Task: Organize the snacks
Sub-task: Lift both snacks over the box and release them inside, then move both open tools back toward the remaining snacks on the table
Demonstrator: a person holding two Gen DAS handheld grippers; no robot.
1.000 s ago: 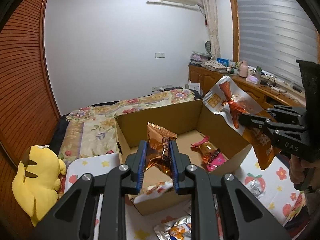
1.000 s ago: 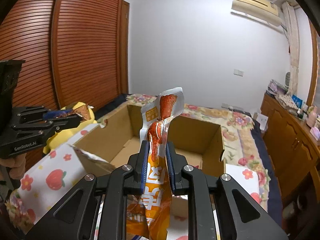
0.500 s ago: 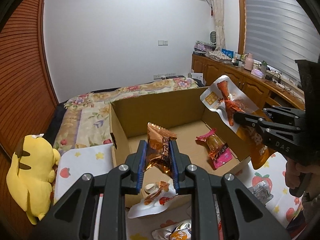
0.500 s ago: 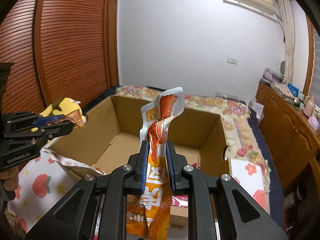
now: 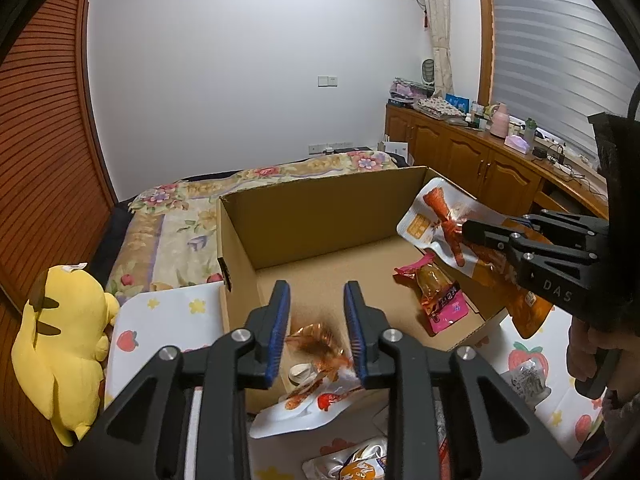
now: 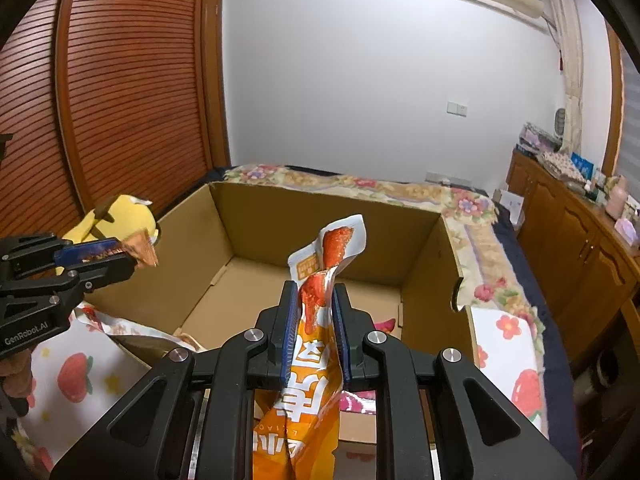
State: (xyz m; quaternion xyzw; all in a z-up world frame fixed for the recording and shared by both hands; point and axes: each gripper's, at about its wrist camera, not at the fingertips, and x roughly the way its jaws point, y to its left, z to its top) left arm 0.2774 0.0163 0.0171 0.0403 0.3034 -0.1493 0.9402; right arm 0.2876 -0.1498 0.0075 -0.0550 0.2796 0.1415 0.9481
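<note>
Fingers of left gripper [image 5: 313, 322] opening; copper foil snack [image 5: 318, 340] blurred, dropping free between pads, just below tips, into cardboard box [image 5: 320, 204]. Let it fall clear before you pull back. Right gripper [image 6: 316, 330] clamped on orange pouch [image 6: 320, 300]: crumpled, white top sticking up beyond tips, over box. Release it next, low.

Open-topped cardboard box [image 5: 320, 216], floor mostly bare; pink snack packet [image 5: 438, 296] at its right.

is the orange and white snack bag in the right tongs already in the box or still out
Out. The right tongs are shut on the orange and white bag, holding it above the cardboard box rather than resting on its floor.
</note>
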